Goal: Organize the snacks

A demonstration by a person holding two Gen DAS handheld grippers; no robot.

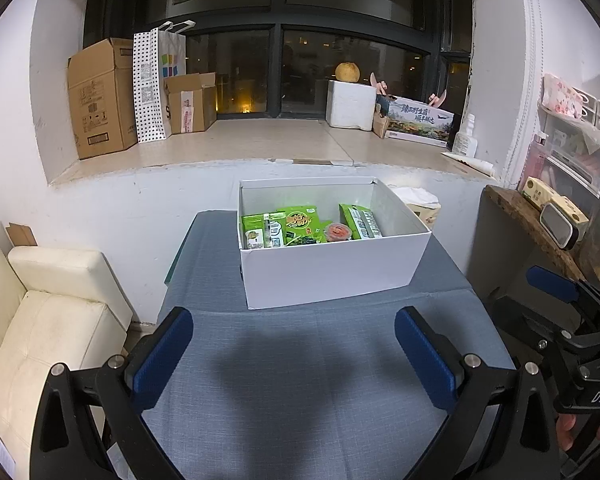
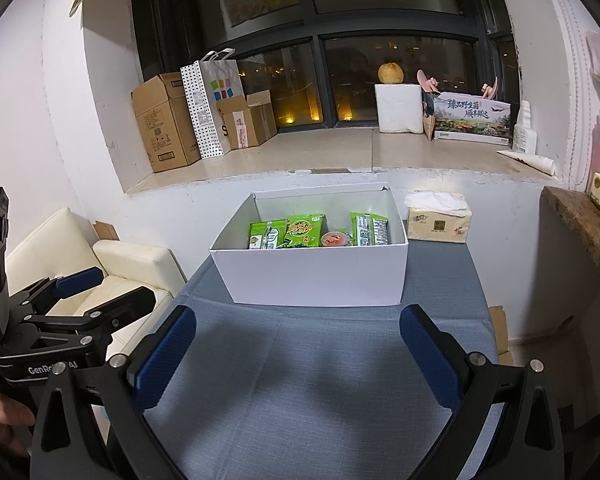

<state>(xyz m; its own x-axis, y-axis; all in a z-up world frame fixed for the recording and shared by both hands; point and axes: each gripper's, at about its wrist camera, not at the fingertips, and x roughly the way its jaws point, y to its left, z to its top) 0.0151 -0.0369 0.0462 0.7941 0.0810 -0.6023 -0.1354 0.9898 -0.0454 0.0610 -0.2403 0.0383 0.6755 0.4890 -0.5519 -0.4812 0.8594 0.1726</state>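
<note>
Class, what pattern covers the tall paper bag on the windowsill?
Black dots on white, on the paper bag; clearest in the left wrist view.

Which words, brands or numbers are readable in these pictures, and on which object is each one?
"DAS": on the right gripper body, seen from the left wrist.
"GenRo": on the left gripper body, the rest hidden.
"S": on the white paper bag.
Chinese title on the long printed box: too blurred to quote.
Green snack packs, tissue pack, cardboard box labels: too small.
</note>
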